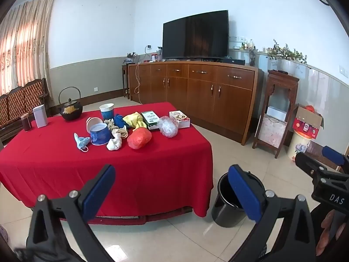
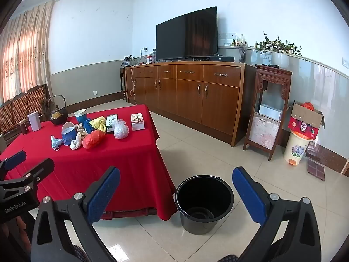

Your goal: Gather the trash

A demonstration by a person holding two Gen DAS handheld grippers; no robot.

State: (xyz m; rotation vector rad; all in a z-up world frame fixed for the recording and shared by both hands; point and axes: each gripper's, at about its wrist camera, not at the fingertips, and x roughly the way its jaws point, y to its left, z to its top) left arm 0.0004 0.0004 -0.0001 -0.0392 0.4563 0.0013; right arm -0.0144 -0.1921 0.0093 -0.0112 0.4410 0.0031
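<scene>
On the near side of the table (image 1: 109, 163), a broad strip of bare red cloth is being left open between the clutter and the draped front edge, which is hanging almost to the glossy tiled floor (image 2: 196, 152). Wide clear floor is being shown between the table's right corner and the long wooden sideboard (image 2: 187, 91). A round black plastic bucket (image 2: 204, 205) is being kept upright on the tiles just beside that corner, its mouth open and its inside dark.

The left gripper (image 1: 172, 190) is being held with its blue-padded fingers spread wide apart and nothing between them; it is hanging short of the table's front edge. The right gripper (image 2: 176, 192) is likewise being held wide apart and empty, framing the bucket from above and apart from it.

The trash is being displayed in a loose cluster at the table's middle: a crumpled red plastic bag (image 1: 139, 138), a clear crinkled bag (image 1: 168, 126), a pale blue face mask (image 1: 81, 142), wadded white tissue (image 1: 114, 144), a blue paper cup (image 1: 100, 133) lying tilted, and a second cup (image 1: 107, 111) upright behind it. Yellow and blue cloths (image 1: 130, 119) are being seen bunched beside two flat cartons (image 1: 165, 119). A black iron teapot (image 1: 70, 109) and a tin (image 1: 40, 116) are standing toward the far left edge.
</scene>
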